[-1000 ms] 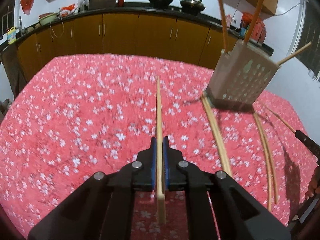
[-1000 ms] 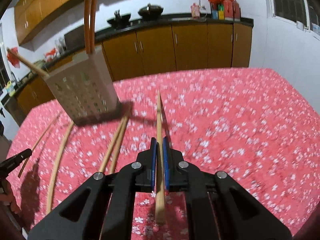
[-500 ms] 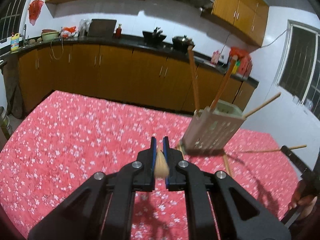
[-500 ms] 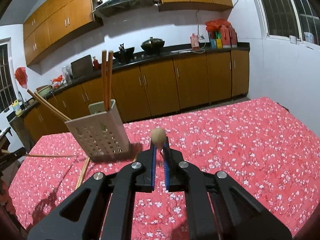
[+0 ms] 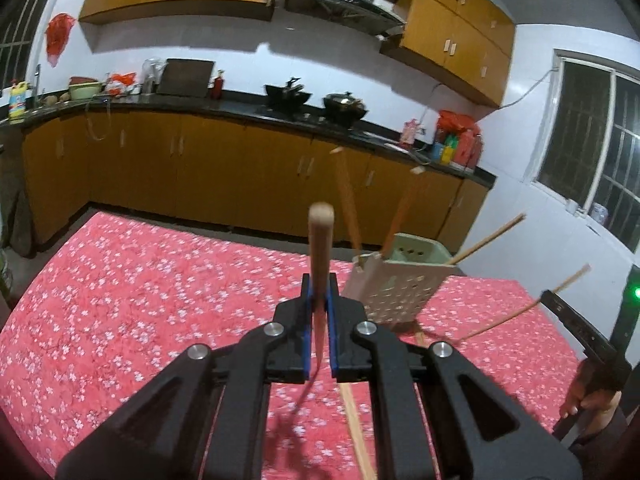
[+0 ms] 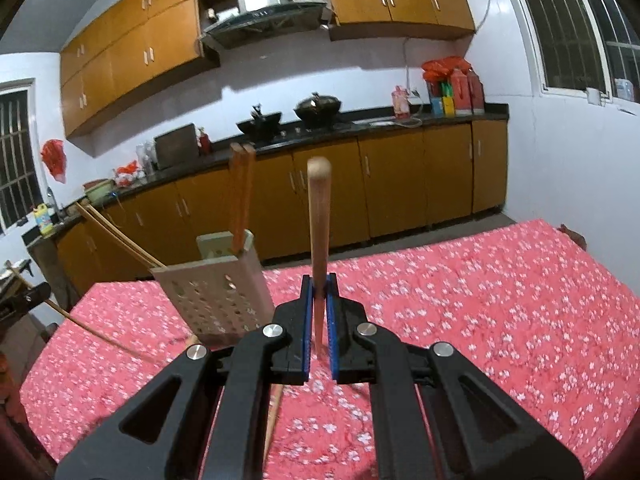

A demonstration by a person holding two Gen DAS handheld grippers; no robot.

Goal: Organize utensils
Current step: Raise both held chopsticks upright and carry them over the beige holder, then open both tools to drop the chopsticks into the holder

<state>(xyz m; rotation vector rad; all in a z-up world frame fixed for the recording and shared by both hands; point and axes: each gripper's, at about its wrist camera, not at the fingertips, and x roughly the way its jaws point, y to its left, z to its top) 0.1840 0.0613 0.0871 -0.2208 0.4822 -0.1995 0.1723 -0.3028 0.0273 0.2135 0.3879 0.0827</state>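
Note:
My left gripper [image 5: 319, 292] is shut on a wooden chopstick [image 5: 320, 240] that points up and forward, lifted above the red flowered tablecloth [image 5: 120, 300]. My right gripper [image 6: 319, 292] is shut on another wooden chopstick [image 6: 319, 220], also raised. A beige perforated utensil holder [image 5: 396, 284] stands just right of the left gripper and holds several chopsticks; it also shows in the right wrist view [image 6: 218, 292], left of the right gripper. The right gripper with its chopstick [image 5: 520, 312] shows at the far right of the left wrist view.
Loose chopsticks lie on the cloth near the holder [image 5: 356, 420] [image 6: 274, 408]. Brown kitchen cabinets [image 5: 200, 168] and a black counter with woks run behind the table. A white wall [image 6: 560, 180] is to the right.
Both grippers have lifted and tilted up, each raising its chopstick off the cloth. The view swung from the table up to the kitchen wall, and the holder now sits lower in frame.

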